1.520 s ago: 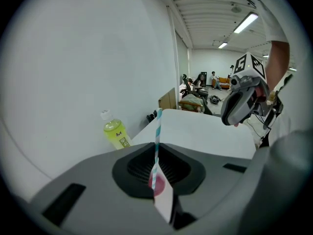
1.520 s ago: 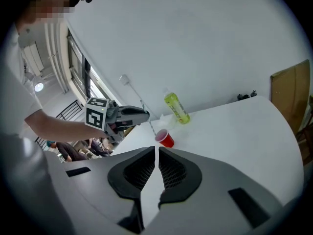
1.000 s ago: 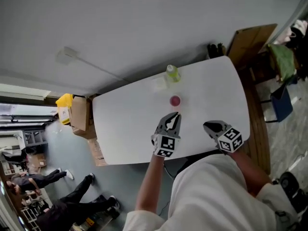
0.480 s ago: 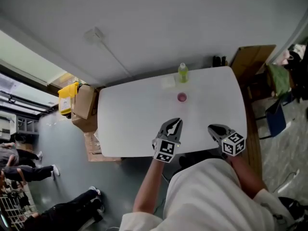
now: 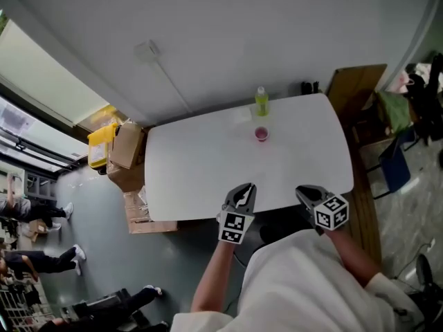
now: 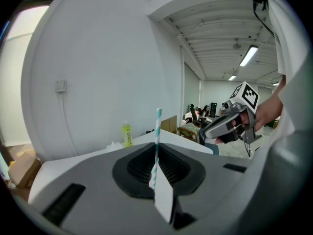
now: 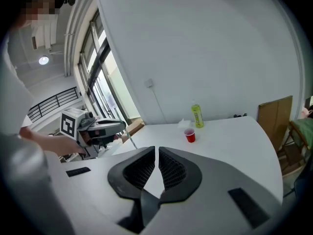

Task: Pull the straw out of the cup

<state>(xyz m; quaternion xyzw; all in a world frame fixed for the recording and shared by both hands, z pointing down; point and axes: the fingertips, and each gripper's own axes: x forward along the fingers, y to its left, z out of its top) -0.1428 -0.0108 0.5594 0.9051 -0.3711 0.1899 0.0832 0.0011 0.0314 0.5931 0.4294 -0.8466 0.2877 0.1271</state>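
A small red cup [image 5: 261,134] stands on the white table [image 5: 194,164] toward its far side, and shows too in the right gripper view [image 7: 190,136]. My left gripper [image 5: 245,187] hovers at the table's near edge, well back from the cup. In the left gripper view that gripper [image 6: 157,148] is shut on a teal-and-white striped straw [image 6: 158,126], which sticks up from the jaws. My right gripper [image 5: 302,191] is beside it at the near edge. Its jaws [image 7: 156,153] are shut with nothing between them.
A green bottle [image 5: 261,101] and a white tissue [image 5: 241,116] sit at the table's far edge behind the cup. Cardboard boxes [image 5: 121,154] stand on the floor at the left end. A wooden board [image 5: 356,81] and a chair [image 5: 394,164] are at the right.
Both grippers have drawn back from the cup toward the table's near edge, the left one carrying the straw. The cup now sits farther from them.
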